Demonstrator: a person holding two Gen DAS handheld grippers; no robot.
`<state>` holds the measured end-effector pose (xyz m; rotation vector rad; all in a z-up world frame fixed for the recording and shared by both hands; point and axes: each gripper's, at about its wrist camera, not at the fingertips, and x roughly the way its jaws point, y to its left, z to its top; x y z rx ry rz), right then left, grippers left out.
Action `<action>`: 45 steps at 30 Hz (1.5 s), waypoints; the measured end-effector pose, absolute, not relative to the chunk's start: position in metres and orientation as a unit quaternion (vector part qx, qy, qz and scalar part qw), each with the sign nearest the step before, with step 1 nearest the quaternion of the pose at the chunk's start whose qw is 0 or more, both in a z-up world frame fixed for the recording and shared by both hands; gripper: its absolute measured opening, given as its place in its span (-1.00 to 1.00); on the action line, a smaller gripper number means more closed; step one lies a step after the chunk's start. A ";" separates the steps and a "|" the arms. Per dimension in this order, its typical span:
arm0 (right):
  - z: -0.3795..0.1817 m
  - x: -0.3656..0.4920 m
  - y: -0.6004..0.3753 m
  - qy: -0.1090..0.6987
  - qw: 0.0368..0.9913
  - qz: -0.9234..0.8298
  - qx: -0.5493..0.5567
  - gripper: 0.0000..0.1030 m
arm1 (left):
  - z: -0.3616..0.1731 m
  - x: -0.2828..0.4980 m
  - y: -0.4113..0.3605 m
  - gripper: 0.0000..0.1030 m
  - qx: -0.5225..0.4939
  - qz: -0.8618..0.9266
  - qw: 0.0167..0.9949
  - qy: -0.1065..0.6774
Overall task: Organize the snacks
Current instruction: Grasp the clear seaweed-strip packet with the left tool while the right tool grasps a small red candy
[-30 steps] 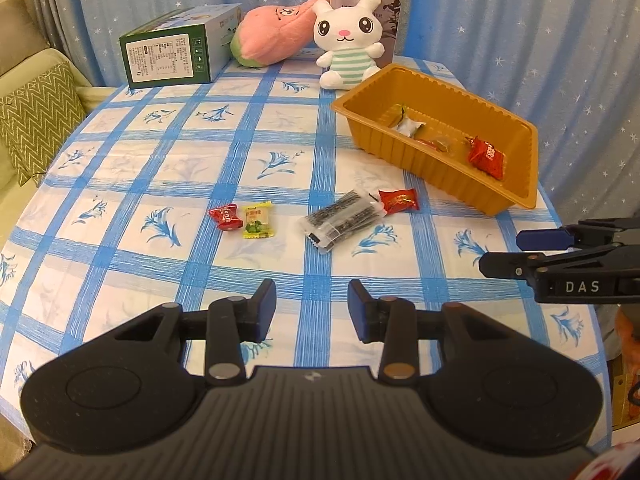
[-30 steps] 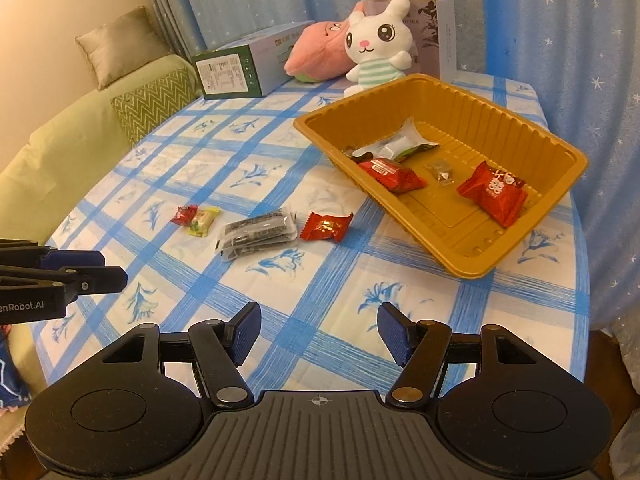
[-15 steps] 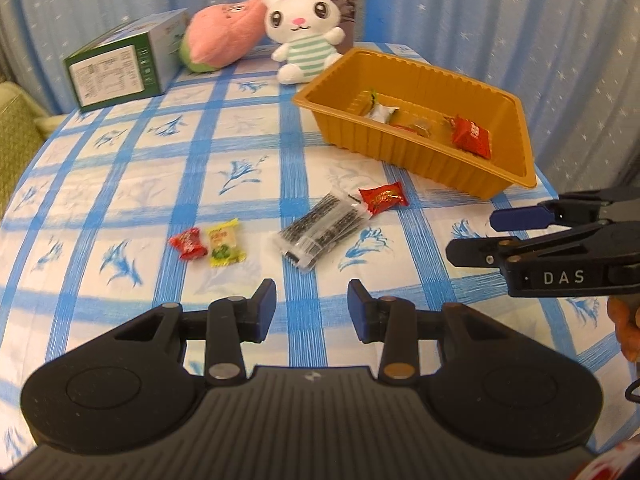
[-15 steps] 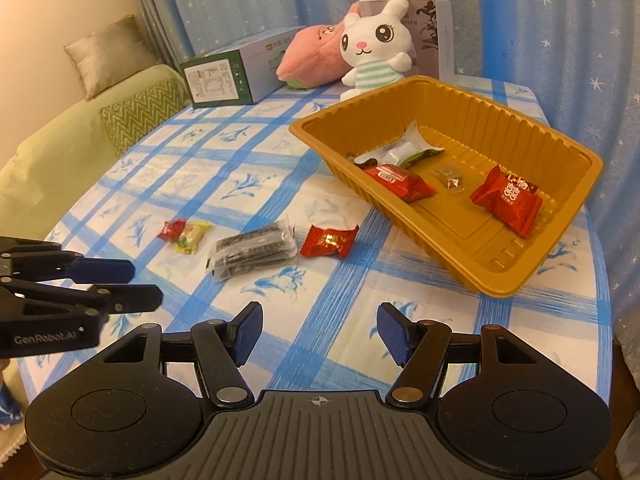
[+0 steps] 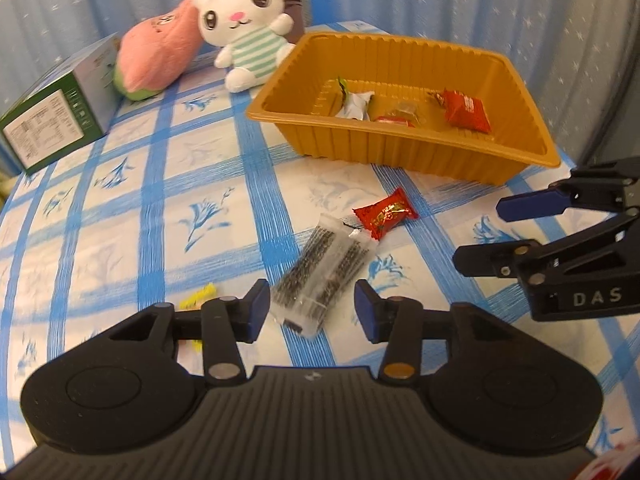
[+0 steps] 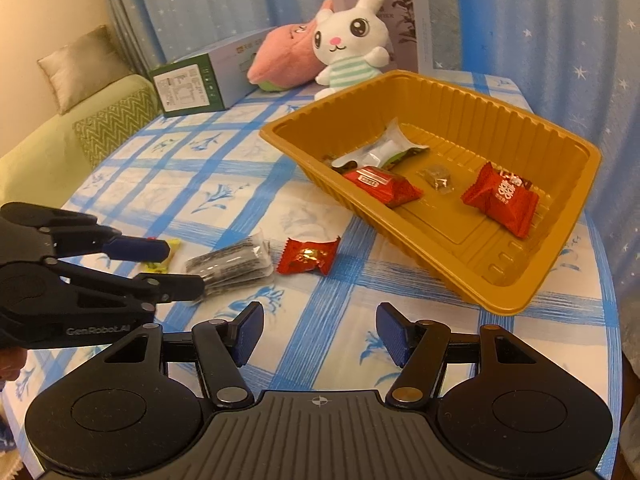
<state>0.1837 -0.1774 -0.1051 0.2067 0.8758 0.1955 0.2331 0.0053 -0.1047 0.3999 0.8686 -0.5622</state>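
An orange tray on the blue checked tablecloth holds several wrapped snacks, among them a red packet. On the cloth lie a clear packet of dark sticks, a red candy and a yellow candy. My left gripper is open, its fingers on either side of the near end of the clear packet. My right gripper is open and empty, short of the red candy.
A white bunny plush, a pink plush, a green box and a grey box stand at the table's far edge. A sofa with cushions is beyond the left side. Curtains hang behind.
My left gripper has moved forward and right, so the clear packet now lies between its open fingers. My right gripper has edged forward toward the red candy.
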 end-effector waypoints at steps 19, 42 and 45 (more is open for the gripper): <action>-0.116 0.199 -0.179 0.439 0.888 0.073 0.116 0.23 | -0.129 0.267 -0.006 -0.16 0.198 -0.303 0.823 0.438; -0.130 0.246 -0.142 0.430 0.894 0.089 0.089 -0.12 | -0.116 0.275 0.043 -0.41 0.107 -0.226 0.855 0.454; -0.128 0.250 -0.138 0.435 0.891 0.101 0.086 -0.14 | -0.117 0.275 0.044 -0.41 0.102 -0.220 0.855 0.458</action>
